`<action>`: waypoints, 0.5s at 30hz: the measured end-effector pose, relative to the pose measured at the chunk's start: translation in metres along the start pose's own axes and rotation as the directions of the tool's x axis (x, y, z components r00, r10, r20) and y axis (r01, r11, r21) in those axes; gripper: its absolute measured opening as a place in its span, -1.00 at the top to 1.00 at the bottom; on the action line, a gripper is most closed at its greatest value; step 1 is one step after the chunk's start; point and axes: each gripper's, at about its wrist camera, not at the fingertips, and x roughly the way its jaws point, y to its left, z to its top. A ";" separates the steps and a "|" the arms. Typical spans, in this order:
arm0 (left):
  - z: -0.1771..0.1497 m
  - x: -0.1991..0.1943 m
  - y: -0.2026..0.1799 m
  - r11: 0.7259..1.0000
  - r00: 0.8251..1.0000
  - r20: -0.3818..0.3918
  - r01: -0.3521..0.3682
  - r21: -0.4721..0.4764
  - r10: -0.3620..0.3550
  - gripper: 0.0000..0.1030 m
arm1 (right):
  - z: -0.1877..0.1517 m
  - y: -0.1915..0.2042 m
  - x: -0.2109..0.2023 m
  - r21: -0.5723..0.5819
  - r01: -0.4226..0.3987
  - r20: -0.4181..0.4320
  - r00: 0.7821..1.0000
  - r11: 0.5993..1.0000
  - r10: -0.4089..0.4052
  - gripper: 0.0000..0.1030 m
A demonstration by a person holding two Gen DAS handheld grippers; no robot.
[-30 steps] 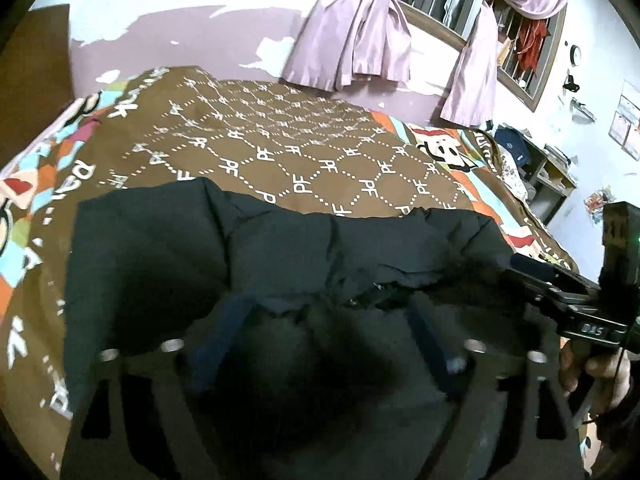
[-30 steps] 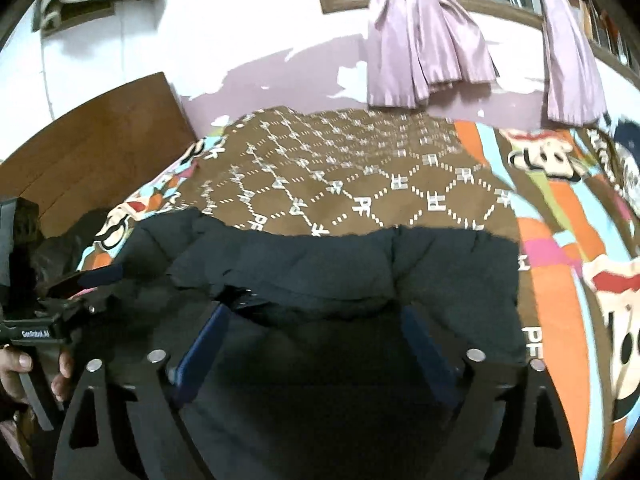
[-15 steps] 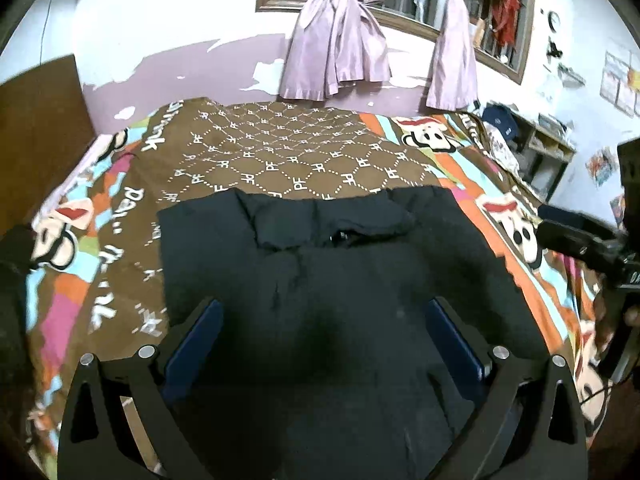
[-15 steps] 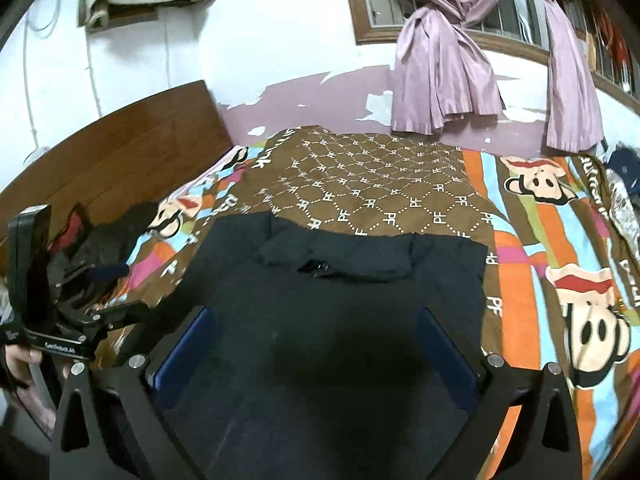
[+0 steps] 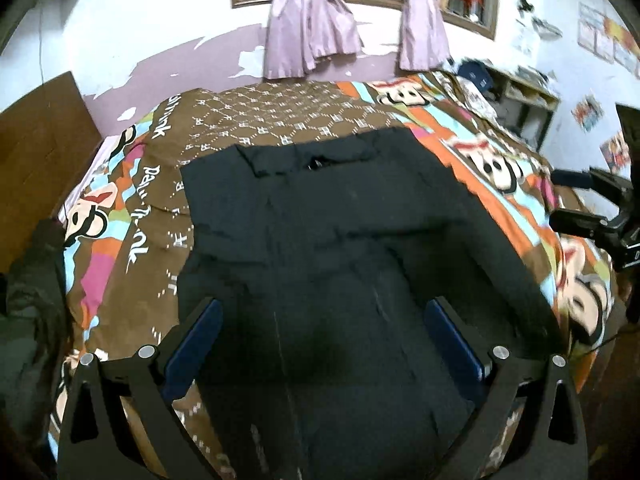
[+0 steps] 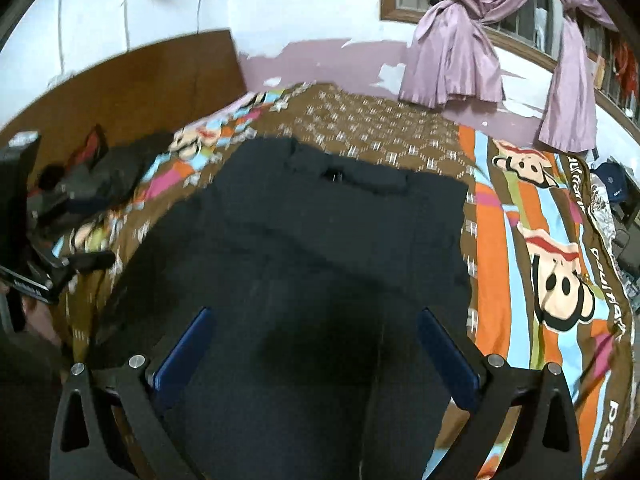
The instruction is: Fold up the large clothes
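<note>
1. Bright cartoon-print bedding covers the bed [image 5: 132, 216], a brown patterned panel running down its middle toward a peeling purple and white wall.
2. Lilac curtains [image 5: 308, 40] hang knotted at the window beyond the far edge of the bed.
3. A wooden headboard [image 6: 132, 80] bounds one side of the bed, and a heap of dark clothes [image 6: 96, 176] lies on the bedding near it.
4. On the opposite side, cluttered shelves [image 5: 516, 92] stand just past the bed's edge.
5. The black garment [image 5: 340, 248] lies spread flat down the middle of the bed, its collar end toward the wall, with strips of bedding bare along both long edges and beyond the collar.
6. The left gripper [image 5: 320, 336] is above the garment's near part, jaws wide apart with nothing between the blue pads; they have just been opening.
7. The right gripper [image 6: 316, 344] likewise hangs over the near cloth, jaws spread wide and gripping nothing.
8. Each gripper shows at the edge of the other's view, over opposite sides of the bed.
</note>
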 end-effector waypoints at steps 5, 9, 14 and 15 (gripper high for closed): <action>-0.039 -0.004 -0.021 0.992 1.000 -0.020 -0.021 0.128 0.024 -0.93 | -0.044 0.020 0.018 -0.114 -0.025 -0.114 0.993 0.993 0.012 -1.00; -0.073 0.000 -0.033 0.973 0.999 -0.047 -0.013 0.230 0.025 -0.93 | -0.068 0.028 0.031 -0.162 -0.044 -0.184 0.983 0.986 0.014 -1.00; -0.115 0.019 -0.036 0.954 0.990 -0.137 0.025 0.300 0.018 -0.93 | -0.089 0.029 0.052 -0.143 -0.088 -0.286 0.957 0.986 0.044 -1.00; -0.124 0.025 -0.037 0.950 0.986 -0.168 0.042 0.308 0.011 -0.93 | -0.093 0.031 0.055 -0.143 -0.094 -0.302 0.952 0.985 0.046 -1.00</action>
